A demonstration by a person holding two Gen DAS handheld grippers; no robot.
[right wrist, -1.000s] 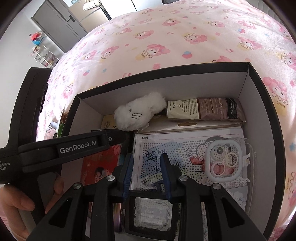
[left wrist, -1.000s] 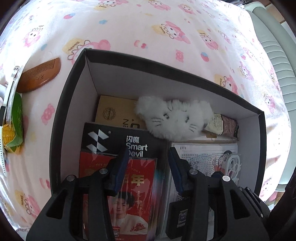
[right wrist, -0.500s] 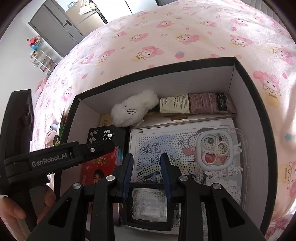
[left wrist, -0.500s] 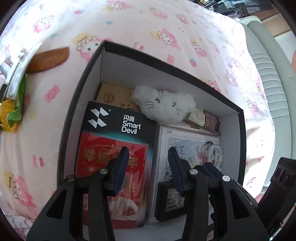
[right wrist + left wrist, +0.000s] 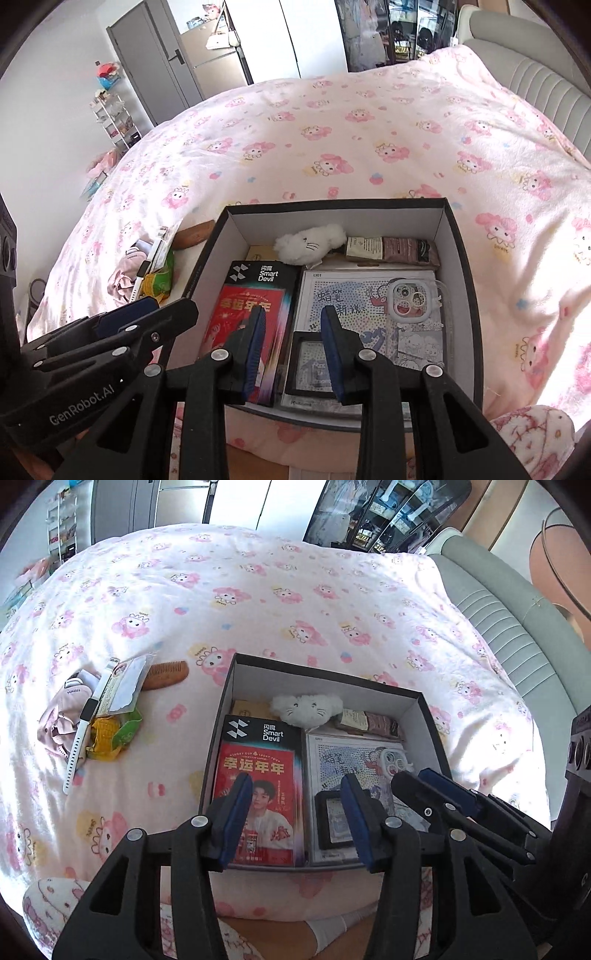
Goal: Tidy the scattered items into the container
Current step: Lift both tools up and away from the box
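black jaws of your left gripper (image 5: 293, 821) stand apart with nothing between them and have just been opening wider; your right gripper (image 5: 293, 349) is also parted and empty, both hanging above the near end of the box (image 5: 430, 716). below them lie the red pack (image 5: 258, 794), the small frame (image 5: 334, 823), the sheet (image 5: 351, 306) with the phone case (image 5: 408, 301) on it, then the plush (image 5: 306, 709) and sachet (image 5: 369, 722) at the far wall. what remains sits on the blanket (image 5: 295, 590) to the left of the box: the pile of pink cloth (image 5: 59, 723), watch (image 5: 79, 738), green-yellow packet (image 5: 114, 734) and card (image 5: 123, 686), with the comb (image 5: 166, 675) just beyond, near the box's far left corner. my read is that your left gripper goes there next. take the comb alone first, since it lies flat and clear of the tangle; come down steeply and pinch across its width. the watch strap lies over the packet, so lift slowly or it may drag its neighbours along.
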